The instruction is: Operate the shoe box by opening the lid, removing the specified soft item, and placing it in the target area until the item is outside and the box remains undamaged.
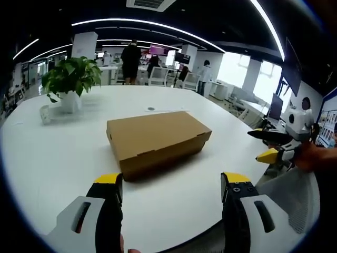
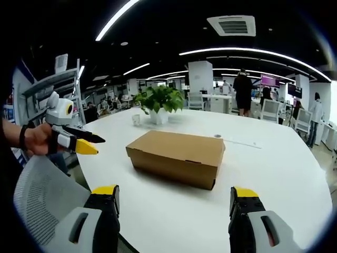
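Observation:
A closed brown cardboard shoe box (image 1: 157,139) lies on the round white table (image 1: 63,158), its lid down. My left gripper (image 1: 171,184) stands open near the table's front edge, short of the box, with nothing between its yellow-tipped jaws. From the other side, the same shoe box (image 2: 176,155) rests ahead of my right gripper (image 2: 176,195), which is also open and empty. The right gripper (image 1: 274,147) enters the left gripper view at the right, held by a hand. The left gripper (image 2: 79,142) appears at the left of the right gripper view, off the table edge.
A potted green plant (image 1: 71,81) and a small white cup (image 1: 45,113) stand at the table's far side. A mesh office chair (image 2: 37,195) sits by the table edge. People, desks and chairs (image 2: 271,108) fill the office behind.

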Motion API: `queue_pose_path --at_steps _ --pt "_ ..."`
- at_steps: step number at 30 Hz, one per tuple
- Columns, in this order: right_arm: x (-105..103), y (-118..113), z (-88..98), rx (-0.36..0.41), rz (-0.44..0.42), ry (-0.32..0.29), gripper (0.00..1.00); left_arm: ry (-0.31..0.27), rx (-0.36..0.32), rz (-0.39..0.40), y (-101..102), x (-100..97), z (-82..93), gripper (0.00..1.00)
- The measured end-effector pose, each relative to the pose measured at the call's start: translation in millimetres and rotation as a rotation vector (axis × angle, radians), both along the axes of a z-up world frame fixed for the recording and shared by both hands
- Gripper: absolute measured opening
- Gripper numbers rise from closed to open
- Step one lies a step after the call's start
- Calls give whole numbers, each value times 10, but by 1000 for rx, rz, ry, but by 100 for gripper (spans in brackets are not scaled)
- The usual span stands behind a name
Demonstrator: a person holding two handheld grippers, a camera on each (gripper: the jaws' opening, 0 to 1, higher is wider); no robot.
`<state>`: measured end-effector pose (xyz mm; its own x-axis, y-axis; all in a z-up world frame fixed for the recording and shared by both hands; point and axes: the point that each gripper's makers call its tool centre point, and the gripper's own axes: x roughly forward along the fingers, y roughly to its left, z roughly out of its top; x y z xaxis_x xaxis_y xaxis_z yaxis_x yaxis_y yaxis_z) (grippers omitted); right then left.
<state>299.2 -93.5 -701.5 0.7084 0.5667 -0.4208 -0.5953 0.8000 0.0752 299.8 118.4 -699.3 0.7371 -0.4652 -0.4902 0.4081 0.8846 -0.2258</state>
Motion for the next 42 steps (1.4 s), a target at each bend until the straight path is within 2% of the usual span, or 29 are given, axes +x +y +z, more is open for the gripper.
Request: queue_pose_path --at_steps 19,22,24,25,31,42 --pt "4 -9 -108 -26 9 39 85 14 -3 13 24 35 -15 78" --pt "28 -35 -139 -11 -12 60 85 16 -1 -7 -32 31 -16 78" --pt "59 -15 -123 40 -36 71 84 13 -2 -14 -41 46 -14 78" --pt "71 -14 -130 39 -40 72 84 13 -2 -15 -42 58 -14 78" --pt "140 99 -204 35 -20 90 84 9 -3 -12 28 181 -27 77" --pt "443 139 -300 65 -39 113 81 19 -12 32 290 400 -118 74"
